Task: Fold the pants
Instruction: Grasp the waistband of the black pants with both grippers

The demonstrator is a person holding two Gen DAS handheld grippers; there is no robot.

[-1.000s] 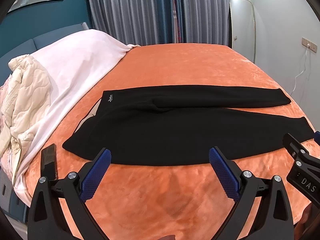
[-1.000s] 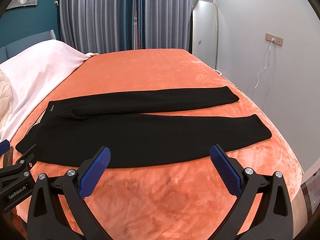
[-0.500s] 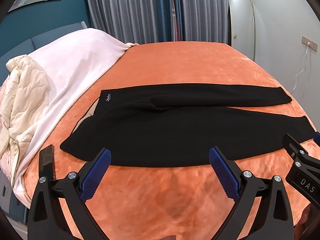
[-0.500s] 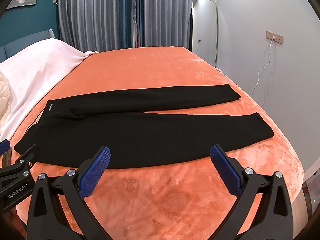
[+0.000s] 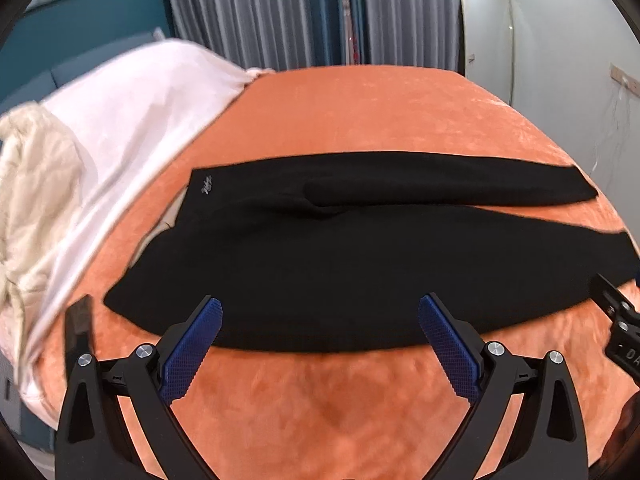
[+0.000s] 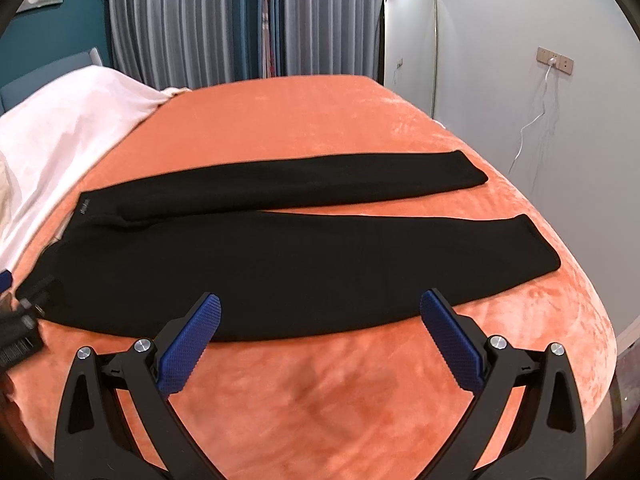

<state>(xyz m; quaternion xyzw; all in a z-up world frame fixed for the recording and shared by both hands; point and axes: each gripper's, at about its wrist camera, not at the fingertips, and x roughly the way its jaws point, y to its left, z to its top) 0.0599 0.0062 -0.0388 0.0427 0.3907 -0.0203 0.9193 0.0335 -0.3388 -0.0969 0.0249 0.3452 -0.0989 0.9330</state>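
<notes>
Both grippers creep forward since earlier. We hold left gripper (image 5: 320, 344) and right gripper (image 6: 320, 342) spread wide, empty, near long black knit pants (image 5: 360, 248) flat at 12 o'clock on orange plush bedspread (image 5: 380, 112).

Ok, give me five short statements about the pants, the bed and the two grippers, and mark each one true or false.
1. The black pants lie spread flat on the orange bedspread. True.
2. The left gripper is clamped on the pants. False: it is open and holds nothing.
3. The right gripper is open. True.
4. The two pant legs are stacked. False: they lie side by side, slightly apart at the cuffs.
5. A white blanket lies beyond the waistband end. True.
</notes>
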